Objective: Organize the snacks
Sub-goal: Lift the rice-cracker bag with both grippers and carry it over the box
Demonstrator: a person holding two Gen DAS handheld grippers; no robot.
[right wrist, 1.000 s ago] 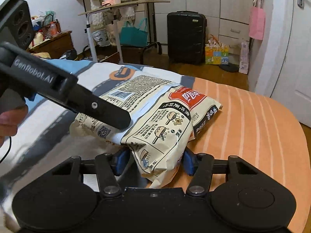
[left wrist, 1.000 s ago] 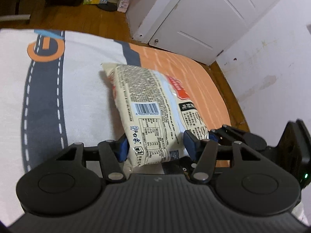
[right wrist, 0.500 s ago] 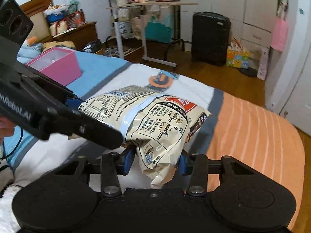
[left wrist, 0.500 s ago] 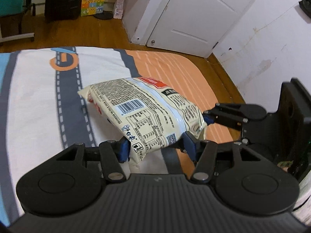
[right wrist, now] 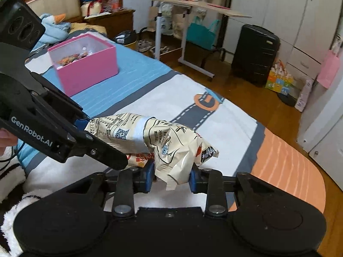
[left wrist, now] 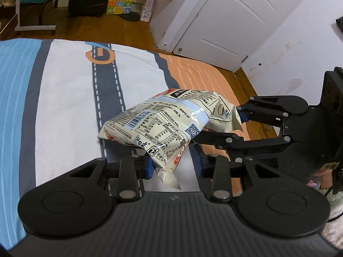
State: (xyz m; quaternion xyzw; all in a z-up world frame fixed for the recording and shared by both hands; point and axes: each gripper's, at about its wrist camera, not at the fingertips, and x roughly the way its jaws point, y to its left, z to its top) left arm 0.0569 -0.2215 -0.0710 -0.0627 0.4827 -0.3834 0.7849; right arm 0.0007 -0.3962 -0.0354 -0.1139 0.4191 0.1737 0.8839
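Observation:
A cream snack bag (left wrist: 165, 126) with printed text and a barcode hangs in the air above the bed. My left gripper (left wrist: 174, 167) holds one end of it: the left pad presses the bag, the right pad stands a little off. My right gripper (right wrist: 171, 174) is shut on the other end of the bag (right wrist: 171, 147), which is crumpled between its blue pads. Each gripper shows in the other's view, the right one at the right (left wrist: 242, 126), the left one at the left (right wrist: 85, 135). An open pink box (right wrist: 85, 64) with some snacks inside stands on the blue part of the bed, far left.
The bed cover (left wrist: 70, 98) has blue, white and orange zones with a grey road print. Beyond the bed are a wooden floor, a black suitcase (right wrist: 255, 53), a rolling desk (right wrist: 193, 17), a white door (left wrist: 225, 21) and a wall at the right.
Both grippers have lifted the bag off the bed and swung it left, toward the blue part and the pink box. The bag has crumpled more in the right gripper.

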